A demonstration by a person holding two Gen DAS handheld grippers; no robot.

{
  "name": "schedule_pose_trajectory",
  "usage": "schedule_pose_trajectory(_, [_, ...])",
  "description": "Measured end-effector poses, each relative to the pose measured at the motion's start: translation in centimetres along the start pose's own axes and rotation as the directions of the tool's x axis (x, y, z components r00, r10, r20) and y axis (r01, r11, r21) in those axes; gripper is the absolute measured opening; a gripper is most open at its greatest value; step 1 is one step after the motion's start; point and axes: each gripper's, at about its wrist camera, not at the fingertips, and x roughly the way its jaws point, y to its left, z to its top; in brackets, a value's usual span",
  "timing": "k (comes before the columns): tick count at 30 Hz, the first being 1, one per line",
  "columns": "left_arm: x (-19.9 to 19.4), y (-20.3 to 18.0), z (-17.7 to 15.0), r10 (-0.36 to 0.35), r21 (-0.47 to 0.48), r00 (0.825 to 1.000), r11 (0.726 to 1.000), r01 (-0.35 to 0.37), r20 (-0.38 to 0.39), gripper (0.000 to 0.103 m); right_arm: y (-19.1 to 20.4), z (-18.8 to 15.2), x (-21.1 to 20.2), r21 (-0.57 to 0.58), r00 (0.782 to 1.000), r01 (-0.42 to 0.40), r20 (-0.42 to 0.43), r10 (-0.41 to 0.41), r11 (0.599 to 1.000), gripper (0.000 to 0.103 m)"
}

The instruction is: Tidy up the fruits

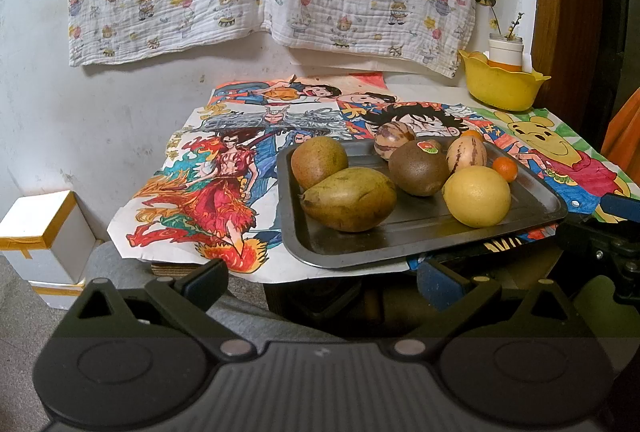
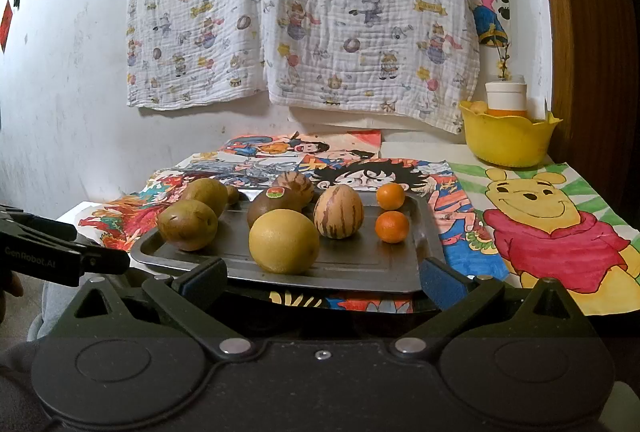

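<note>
A dark metal tray sits on the table and holds several fruits: a yellow lemon, two green-brown mangoes, a brown kiwi with a sticker, two striped melons and two small oranges. My left gripper is open and empty, in front of the tray's near edge. My right gripper is open and empty, at the tray's near edge.
A yellow bowl with a white jar stands at the back right corner. Coloured cartoon drawings cover the table. White boxes stand on the floor at left. A printed cloth hangs on the wall.
</note>
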Motion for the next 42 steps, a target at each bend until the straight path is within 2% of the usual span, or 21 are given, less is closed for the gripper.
schedule_pose_trajectory(42, [0.06,-0.09,0.02,-0.001,-0.008,1.000,1.000,0.001,-0.006,0.102,-0.09,0.64,-0.36,-0.042,0.999,0.009,0.044,-0.007,0.999,0.102])
